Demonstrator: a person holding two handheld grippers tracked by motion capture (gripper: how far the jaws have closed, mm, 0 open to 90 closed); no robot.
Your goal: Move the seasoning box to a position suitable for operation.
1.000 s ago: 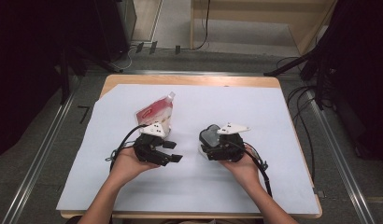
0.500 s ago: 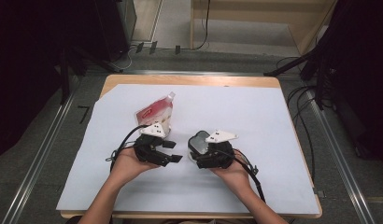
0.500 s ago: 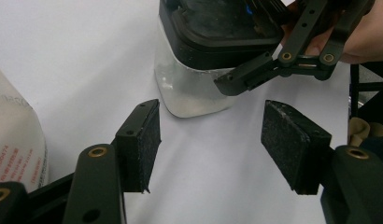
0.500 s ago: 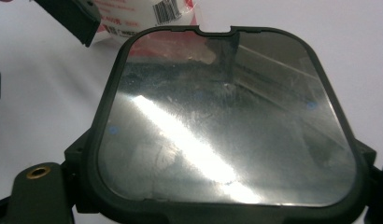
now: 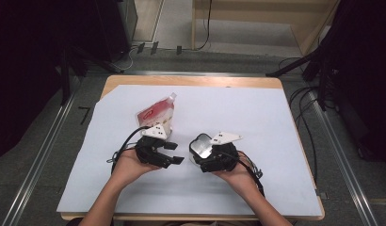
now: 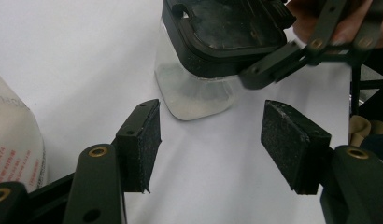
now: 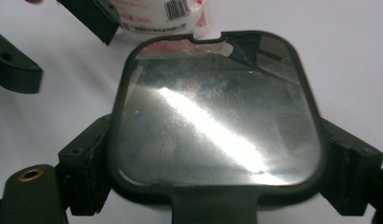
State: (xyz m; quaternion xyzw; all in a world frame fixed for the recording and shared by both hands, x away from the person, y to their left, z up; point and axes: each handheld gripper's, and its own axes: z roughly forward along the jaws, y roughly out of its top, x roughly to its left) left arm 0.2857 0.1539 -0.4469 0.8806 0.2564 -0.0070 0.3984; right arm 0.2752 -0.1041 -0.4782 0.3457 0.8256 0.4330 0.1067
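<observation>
1. Near table centre, right gripper is clamped on a clear container with a black-rimmed lid; in the right gripper view the jaws press both sides of the lid. Whether the container's base touches the white sheet or is lifted, can't tell.
2. Left gripper holds nothing, jaws standing apart; its pads frame bare sheet, container at 12 o'clock of them, apart from both.
3. Red-and-white spouted pouch lies at 12 o'clock of the left gripper, just beside it, spout pointing away to about 1 o'clock.
4. Risk: the grip looks to be on the lid, not the body. If the lid isn't locked on, a lift or tilt could pop the body off; it would drop onto the sheet.
5. Risk: smooth plastic rim against pads. A twist by the right hand could make the container rotate or slip out.
6. Risk: the two grippers are close, left at 9 o'clock of the container. If the left comes in to grab the body, a jaw could hit the right gripper's linkage and knock the container loose.
7. Risk: left hand's cable trails near the pouch; a swing could drag or shove the pouch away.
8. Contents hard to read; any liquid would spill if the lid pops.
</observation>
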